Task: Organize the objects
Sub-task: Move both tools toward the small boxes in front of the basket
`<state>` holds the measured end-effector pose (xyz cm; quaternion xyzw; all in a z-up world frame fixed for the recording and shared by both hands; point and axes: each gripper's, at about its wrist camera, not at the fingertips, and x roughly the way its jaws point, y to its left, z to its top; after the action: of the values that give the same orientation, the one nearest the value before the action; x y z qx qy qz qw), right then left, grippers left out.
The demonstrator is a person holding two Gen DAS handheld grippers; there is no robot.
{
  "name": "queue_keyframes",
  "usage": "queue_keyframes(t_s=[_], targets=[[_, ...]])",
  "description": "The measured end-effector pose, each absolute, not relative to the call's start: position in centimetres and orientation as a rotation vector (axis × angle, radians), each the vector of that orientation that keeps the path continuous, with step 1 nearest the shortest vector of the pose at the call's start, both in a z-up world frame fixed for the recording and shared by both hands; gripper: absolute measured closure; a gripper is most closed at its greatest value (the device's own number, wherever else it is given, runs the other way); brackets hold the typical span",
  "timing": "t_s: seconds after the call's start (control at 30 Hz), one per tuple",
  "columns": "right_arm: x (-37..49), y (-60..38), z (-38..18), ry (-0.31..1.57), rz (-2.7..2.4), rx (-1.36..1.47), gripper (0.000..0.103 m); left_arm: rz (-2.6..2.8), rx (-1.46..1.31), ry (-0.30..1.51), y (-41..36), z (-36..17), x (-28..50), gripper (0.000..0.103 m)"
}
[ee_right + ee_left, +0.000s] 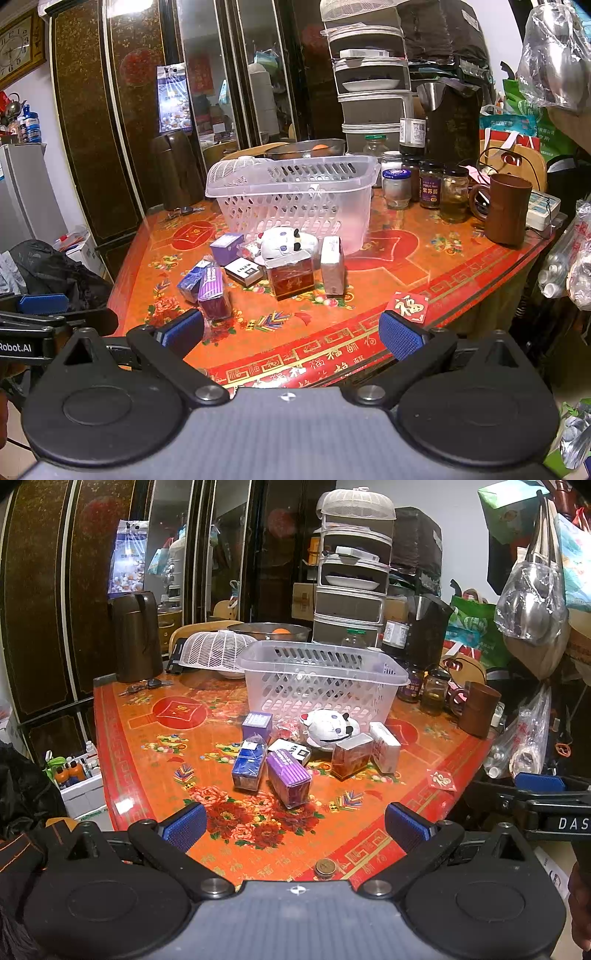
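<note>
A clear plastic basket (317, 675) (295, 195) stands mid-table. In front of it lie a white plush toy (330, 728) (284, 242), a purple box (288, 777) (212, 295), a blue packet (249, 762) (192, 282), a small purple box (256, 724) (226, 248), a black-and-white pack (291, 749) (245, 271), a red-brown box (351, 755) (291, 277) and a white box (385, 746) (331, 264). My left gripper (295, 825) is open and empty at the near table edge. My right gripper (291, 332) is open and empty, to its right.
Jars (428, 182), a brown mug (506, 208), a dark kettle (450, 122) and a tiered food cover (351, 572) crowd the back right. A brown thermos (136, 635), a white mesh cover (216, 653) and keys (144, 686) sit back left. A coin (325, 867) lies near the front edge.
</note>
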<state>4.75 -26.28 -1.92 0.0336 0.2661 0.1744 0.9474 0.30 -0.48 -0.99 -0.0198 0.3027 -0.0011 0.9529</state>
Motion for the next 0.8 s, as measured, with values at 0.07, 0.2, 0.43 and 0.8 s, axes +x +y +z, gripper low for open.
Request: queue_keyframes(t_s=[0.07,0.2,0.43,0.8], targets=[[4.7,-26.3,-2.0,0.542,0.354,0.066,0.0,-0.002,-0.037,0.618,-0.5,-1.0,0.3,0.0],[4.8,-26.2,-2.1,0.544,0.356,0.067,0.0,-0.001,-0.03,0.62,-0.5,-1.0,0.3,0.0],[4.7,-26.2,-2.6,0.513,0.361,0.08,0.0,0.02,-0.022,0.579,0.1,-0.6,-0.3,0.0],[6.3,-26.1,-7.0,0.457,0.333,0.12,0.0,0.057,-0.056,0.582,3.7,-4.7,1.5,0.0]])
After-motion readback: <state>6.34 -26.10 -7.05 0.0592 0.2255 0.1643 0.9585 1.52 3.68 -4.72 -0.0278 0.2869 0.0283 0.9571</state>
